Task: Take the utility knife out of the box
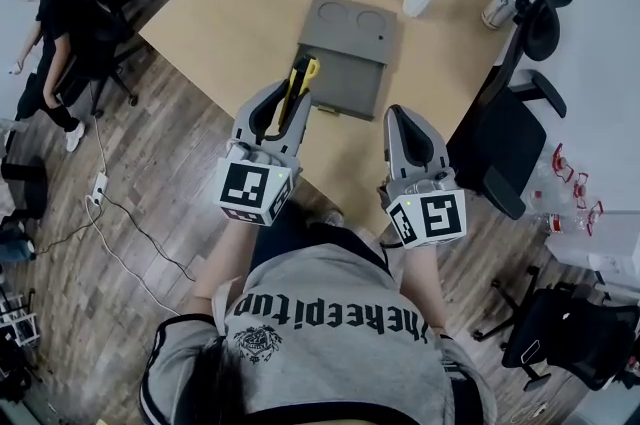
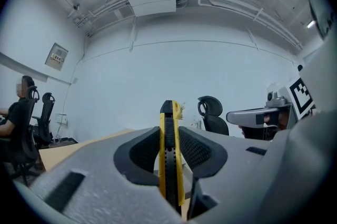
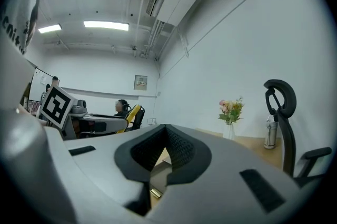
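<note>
Your left gripper (image 1: 283, 98): level, jaws clamped on the yellow-and-black utility knife (image 1: 299, 81), over the near corner of the open grey box (image 1: 345, 53), toward the table's (image 1: 220, 23) near edge. Your right gripper (image 1: 400, 118): level, jaws together, empty. Shirt print: "keepitup", partly legible. Only the left gripper view shows the knife's ridged slider (image 2: 169, 138).
</note>
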Demonstrator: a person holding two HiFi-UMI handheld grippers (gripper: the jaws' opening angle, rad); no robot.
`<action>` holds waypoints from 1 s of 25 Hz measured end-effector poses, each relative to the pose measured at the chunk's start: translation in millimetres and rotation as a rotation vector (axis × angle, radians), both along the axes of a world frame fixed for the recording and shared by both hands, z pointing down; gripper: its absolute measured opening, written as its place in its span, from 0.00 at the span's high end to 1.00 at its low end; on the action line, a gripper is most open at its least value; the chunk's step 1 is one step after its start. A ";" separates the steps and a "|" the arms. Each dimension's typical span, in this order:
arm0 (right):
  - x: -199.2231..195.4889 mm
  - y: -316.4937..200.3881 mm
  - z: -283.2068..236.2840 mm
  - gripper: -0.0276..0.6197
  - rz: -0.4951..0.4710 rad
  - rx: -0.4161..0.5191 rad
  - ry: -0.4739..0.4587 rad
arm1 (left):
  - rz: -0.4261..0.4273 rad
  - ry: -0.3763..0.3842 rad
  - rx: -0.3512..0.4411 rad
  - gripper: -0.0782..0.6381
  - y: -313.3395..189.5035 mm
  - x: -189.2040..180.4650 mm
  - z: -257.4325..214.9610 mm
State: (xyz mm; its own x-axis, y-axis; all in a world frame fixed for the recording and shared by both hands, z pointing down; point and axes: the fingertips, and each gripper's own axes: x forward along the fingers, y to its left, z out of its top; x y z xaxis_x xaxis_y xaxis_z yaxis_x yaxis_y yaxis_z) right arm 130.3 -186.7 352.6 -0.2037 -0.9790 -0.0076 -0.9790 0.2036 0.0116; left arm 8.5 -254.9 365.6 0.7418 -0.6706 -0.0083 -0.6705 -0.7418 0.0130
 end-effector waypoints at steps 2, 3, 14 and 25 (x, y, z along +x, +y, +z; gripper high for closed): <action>-1.5 0.5 -1.9 0.95 -0.001 0.003 0.001 | -0.004 0.005 0.007 0.72 1.1 -3.3 -3.5; -2.5 0.6 -2.9 0.95 0.001 0.005 0.002 | -0.004 0.009 0.009 0.72 1.4 -5.3 -5.1; -27.4 -1.7 -12.4 0.95 0.065 0.012 0.008 | 0.057 0.034 0.018 0.72 0.0 -30.9 -17.0; -65.0 12.7 -15.0 0.95 0.163 0.009 0.016 | 0.137 0.059 0.027 0.72 2.0 -68.2 -21.2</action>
